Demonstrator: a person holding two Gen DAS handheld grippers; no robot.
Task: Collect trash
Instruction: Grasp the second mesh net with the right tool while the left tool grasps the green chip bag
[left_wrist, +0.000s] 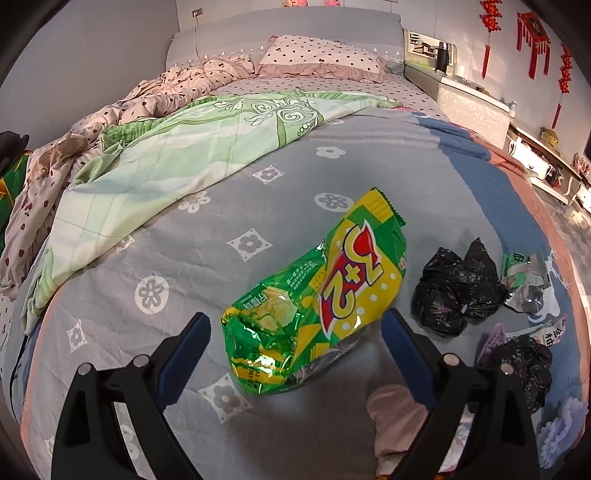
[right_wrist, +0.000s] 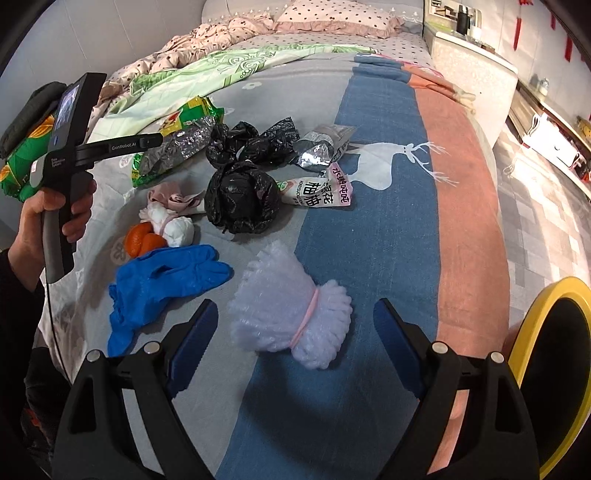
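A bed (left_wrist: 258, 192) under a grey flowered cover, with a blue and pink deer blanket, carries the scattered trash. The crumpled green and yellow snack bag (left_wrist: 317, 291), printed "3+2", lies just ahead of the left gripper (left_wrist: 295, 328), whose jaws stand wide open around its near end without pressing it. Right of the snack bag sit knotted black bags (right_wrist: 242, 197), and the right gripper (right_wrist: 293, 317), jaws spread and empty, hovers over a bubble-wrap bundle (right_wrist: 291, 314) tied with a pink band.
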